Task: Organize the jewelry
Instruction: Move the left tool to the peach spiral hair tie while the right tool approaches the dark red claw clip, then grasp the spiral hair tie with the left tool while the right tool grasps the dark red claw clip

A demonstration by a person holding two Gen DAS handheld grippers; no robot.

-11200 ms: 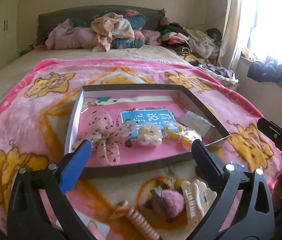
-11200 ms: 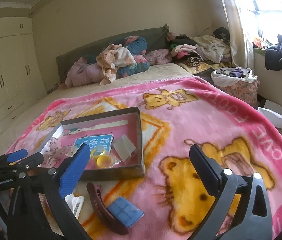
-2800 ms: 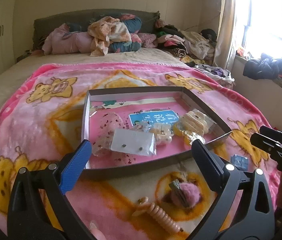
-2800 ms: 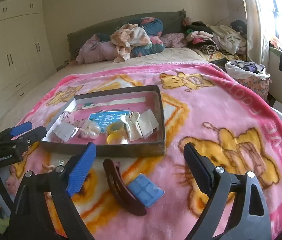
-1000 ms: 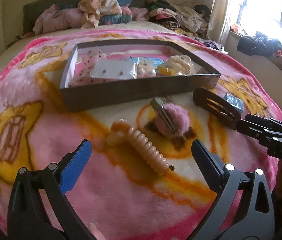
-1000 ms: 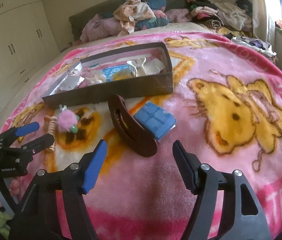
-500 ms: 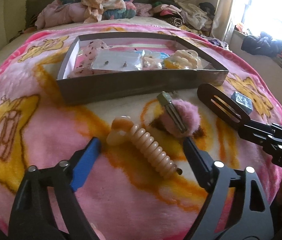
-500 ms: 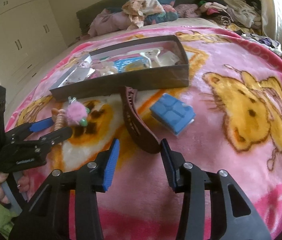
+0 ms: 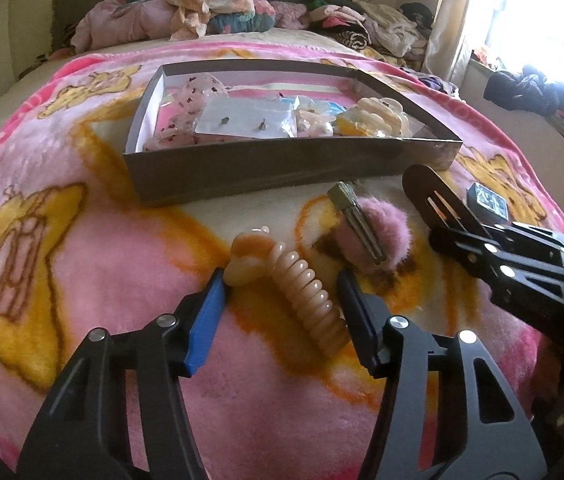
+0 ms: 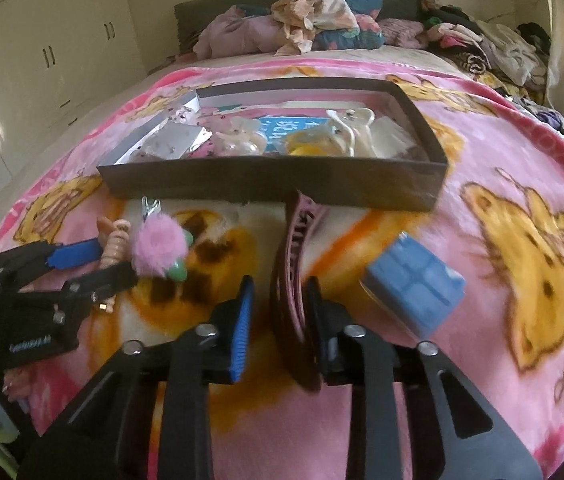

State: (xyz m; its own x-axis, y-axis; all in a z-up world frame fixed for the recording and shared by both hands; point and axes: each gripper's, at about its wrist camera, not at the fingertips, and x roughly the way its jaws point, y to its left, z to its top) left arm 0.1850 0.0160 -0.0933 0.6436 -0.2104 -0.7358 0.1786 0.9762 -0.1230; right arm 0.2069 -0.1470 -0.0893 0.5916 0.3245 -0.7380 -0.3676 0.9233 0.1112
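Reaching for two hair accessories at once, both grippers were seen low over a pink teddy-bear fleece blanket (image 9: pixel 81 264). At lower centre of the left wrist view, the left gripper (image 9: pixel 282 292) had just been closing around a ridged peach plastic hair claw (image 9: pixel 302 280); the blue pad seemed to touch its rounded end, the other pad stood apart. At lower centre of the right wrist view, the right gripper (image 10: pixel 277 300) had been closing and was nearly shut on a curved dark-brown plastic hair clip (image 10: pixel 288 264). A shallow grey cardboard tray (image 9: pixel 282 164), already partly filled, lay just beyond. Grasping appeared under way; lifting both into the tray was judged next.
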